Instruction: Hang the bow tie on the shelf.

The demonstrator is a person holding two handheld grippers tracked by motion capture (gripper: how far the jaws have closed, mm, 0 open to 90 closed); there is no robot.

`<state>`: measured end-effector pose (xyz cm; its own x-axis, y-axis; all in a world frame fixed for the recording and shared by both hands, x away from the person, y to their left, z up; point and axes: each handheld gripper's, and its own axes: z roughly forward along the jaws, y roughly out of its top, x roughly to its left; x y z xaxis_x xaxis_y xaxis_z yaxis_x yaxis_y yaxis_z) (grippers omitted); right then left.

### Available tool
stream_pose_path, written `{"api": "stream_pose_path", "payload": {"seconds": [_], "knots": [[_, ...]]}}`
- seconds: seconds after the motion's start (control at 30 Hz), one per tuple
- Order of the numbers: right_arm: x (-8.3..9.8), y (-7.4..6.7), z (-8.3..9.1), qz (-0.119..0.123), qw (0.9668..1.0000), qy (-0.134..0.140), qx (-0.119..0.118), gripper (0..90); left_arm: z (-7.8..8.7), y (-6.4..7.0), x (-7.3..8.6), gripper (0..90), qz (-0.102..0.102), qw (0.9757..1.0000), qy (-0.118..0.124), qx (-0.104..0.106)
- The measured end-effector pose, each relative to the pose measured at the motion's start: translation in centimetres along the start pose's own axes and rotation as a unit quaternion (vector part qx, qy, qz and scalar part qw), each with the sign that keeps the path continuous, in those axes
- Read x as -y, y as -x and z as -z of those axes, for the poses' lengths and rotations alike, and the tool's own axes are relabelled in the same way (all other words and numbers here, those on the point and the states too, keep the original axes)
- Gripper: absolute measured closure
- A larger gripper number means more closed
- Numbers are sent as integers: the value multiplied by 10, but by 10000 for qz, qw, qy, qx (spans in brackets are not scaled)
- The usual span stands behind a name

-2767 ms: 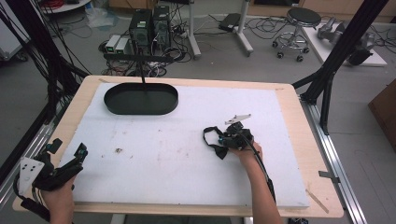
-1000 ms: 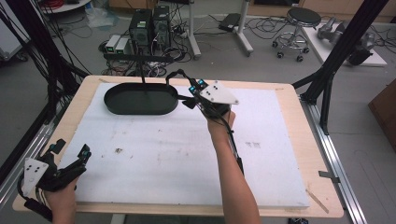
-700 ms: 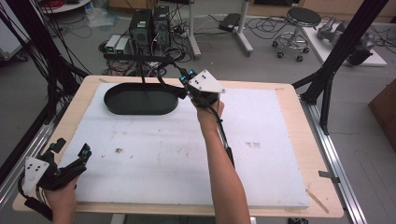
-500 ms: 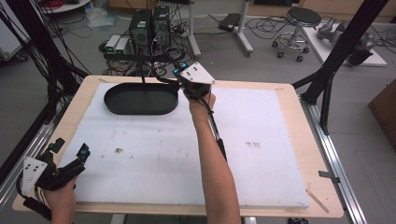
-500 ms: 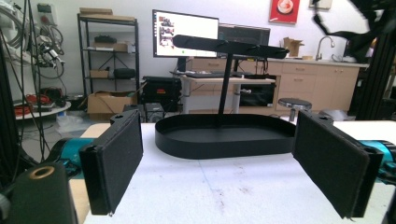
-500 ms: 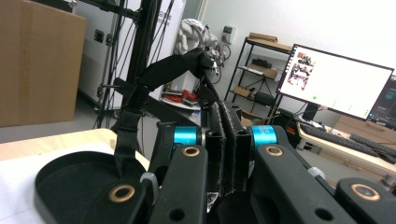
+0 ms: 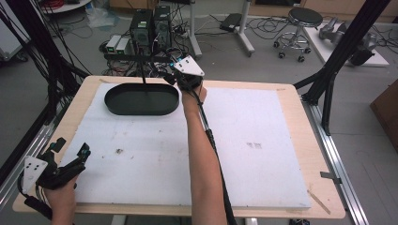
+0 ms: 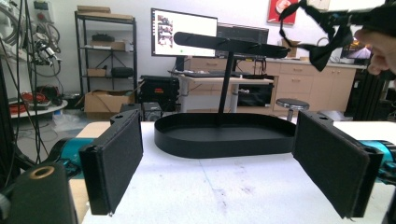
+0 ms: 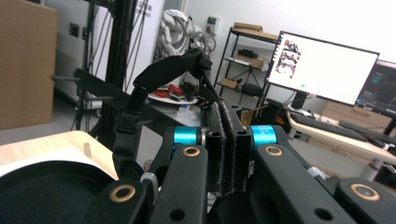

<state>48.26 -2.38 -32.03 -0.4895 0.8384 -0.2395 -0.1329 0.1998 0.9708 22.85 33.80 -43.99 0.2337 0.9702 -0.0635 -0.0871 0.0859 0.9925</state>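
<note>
Computers, cables and a stool [image 7: 305, 18] crowd the floor beyond the tabletop [image 7: 281, 140], whose white sheet lies on a wooden board. At the far left of the sheet sits a black oval tray [image 7: 141, 99] with a thin post rising from it to a flat black crossbar [image 8: 231, 44]; its inside looks empty in the left gripper view.

The right arm stretches far forward over the sheet, its hand [image 7: 192, 93] raised beside the tray's right end. The right tool [image 7: 176, 75] is held above the tray near the crossbar, its jaws pressed together on a black bow tie [image 8: 322, 28], whose bow dangles near the crossbar's right end and whose strap [image 9: 154, 84] loops up from between the pads.

The left hand [image 7: 58, 194] rests low at the near left corner, well apart from the tray. The left tool [image 7: 70, 154] points towards the tray with its jaws spread wide and nothing between them.
</note>
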Motion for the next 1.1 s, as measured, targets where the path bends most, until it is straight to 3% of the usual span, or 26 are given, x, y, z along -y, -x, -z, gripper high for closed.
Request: {"api": "stream_pose_path", "payload": {"seconds": [0.23, 0.5, 0.57, 0.7, 0.73, 0.77, 0.83, 0.87, 0.93, 1.1], "knots": [[18, -7, -17, 18, 9999, -95, 141, 882, -1, 2, 0, 167, -9, 10000, -6, 45], [30, -5, -24, -53, 9990, -362, 270, 882, -2, 3, 2, 167, -5, 10000, -25, 62], [34, -5, -26, -16, 9980, -549, 327, 880, -2, 2, 2, 167, 8, 10000, -29, 68], [37, -5, -28, 35, 9973, -674, 302, 844, -1, 2, 1, 167, 0, 10000, -14, 54], [38, -6, -28, 10, 9968, -724, 345, 744, -1, 2, 1, 167, -3, 10000, -15, 52], [38, -6, -28, 10, 9968, -724, 345, 744, -1, 2, 0, 167, -4, 10000, -11, 53], [37, -6, -27, -70, 9966, -703, 434, 647, -1, 1, 0, 167, -7, 10000, -23, 57], [36, -5, -26, -219, 9961, -731, 439, 531, -1, 1, 1, 167, 22, 10000, -15, 51], [34, -4, -24, -244, 9957, -753, 477, 432, -1, 0, 1, 167, 18, 10000, -15, 49], [27, -1, -12, -260, 9960, -729, 448, 344, -2, 0, -1, 166, 71, 9999, 8, 78]]}}
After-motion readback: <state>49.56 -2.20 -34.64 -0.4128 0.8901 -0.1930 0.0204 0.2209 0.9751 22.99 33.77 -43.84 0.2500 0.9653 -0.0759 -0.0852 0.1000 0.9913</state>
